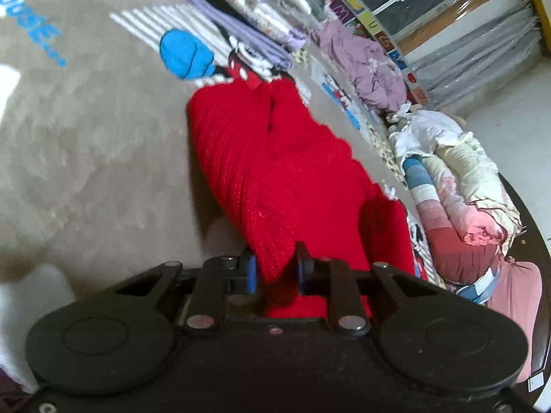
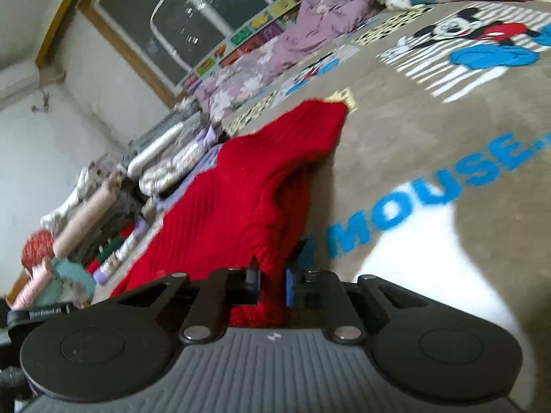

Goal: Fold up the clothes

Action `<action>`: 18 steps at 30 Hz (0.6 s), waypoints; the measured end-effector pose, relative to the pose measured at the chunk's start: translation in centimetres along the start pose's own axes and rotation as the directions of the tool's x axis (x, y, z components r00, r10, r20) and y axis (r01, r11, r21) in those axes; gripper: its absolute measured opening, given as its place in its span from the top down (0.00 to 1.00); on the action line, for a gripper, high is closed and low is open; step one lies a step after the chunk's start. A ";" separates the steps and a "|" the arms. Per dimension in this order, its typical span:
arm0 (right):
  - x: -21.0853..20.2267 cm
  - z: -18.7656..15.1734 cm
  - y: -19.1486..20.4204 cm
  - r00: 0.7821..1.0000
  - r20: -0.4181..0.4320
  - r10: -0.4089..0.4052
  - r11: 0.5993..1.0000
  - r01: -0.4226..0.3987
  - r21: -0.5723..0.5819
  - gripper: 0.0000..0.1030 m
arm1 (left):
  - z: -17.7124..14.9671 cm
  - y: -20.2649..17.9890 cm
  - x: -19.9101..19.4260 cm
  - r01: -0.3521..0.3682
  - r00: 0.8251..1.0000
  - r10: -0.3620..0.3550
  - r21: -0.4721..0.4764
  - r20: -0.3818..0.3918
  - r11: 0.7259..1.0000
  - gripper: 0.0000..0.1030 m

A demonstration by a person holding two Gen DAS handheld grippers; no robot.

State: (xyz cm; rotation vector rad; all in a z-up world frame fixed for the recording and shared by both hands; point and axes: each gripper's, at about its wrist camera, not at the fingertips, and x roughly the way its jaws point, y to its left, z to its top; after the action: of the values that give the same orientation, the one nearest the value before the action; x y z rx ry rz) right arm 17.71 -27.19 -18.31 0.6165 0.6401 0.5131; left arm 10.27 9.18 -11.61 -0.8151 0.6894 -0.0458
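Observation:
A red knitted sweater is lifted off a tan Mickey Mouse blanket and hangs stretched away from me. My left gripper is shut on its near edge, red knit bunched between the blue-padded fingers. In the right wrist view the same sweater rises from the blanket toward my right gripper, which is shut on another part of its edge. The far end of the sweater trails down to the blanket.
Folded and rolled bedding lies along the blanket's right side in the left wrist view, with a purple quilt further back. Stacked folded fabrics line the left in the right wrist view. A window is behind them.

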 end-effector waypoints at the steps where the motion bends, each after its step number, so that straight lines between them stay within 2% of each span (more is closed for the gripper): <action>1: -0.6 0.1 -0.3 1.000 0.013 0.008 0.999 -0.009 0.036 0.87 | 0.1 0.0 -0.4 -0.001 1.000 0.001 0.006 0.000 1.000 0.82; 2: -1.2 0.2 -0.7 1.000 0.025 0.016 0.997 -0.018 0.072 0.87 | 0.2 0.0 -0.9 -0.002 1.000 0.002 0.015 0.002 1.000 0.83; 8: -3.9 -0.1 -1.1 0.999 0.027 -0.039 0.995 0.037 0.088 0.88 | -0.3 0.2 -2.7 -0.031 0.999 0.031 0.074 -0.006 0.997 0.84; 13: -3.9 -1.1 -1.6 0.995 -0.029 -0.095 0.989 0.098 0.113 0.88 | -1.9 1.3 -1.2 -0.126 0.985 0.136 0.090 -0.109 0.988 0.85; 15: -3.5 -1.5 -2.1 0.990 -0.067 -0.122 0.983 0.130 0.131 0.88 | -2.0 1.8 -1.1 -0.128 0.983 0.137 0.078 -0.125 0.989 0.79; 18: -3.4 -1.8 -2.5 0.989 -0.082 -0.126 0.979 0.137 0.152 0.88 | -1.8 2.0 -1.5 -0.133 0.982 0.139 0.055 -0.127 0.990 0.73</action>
State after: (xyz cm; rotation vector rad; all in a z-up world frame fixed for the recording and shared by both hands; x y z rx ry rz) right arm 14.79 -30.35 -19.82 0.7016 0.7901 0.3642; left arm 7.60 9.82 -13.03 -0.7234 0.8632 0.0090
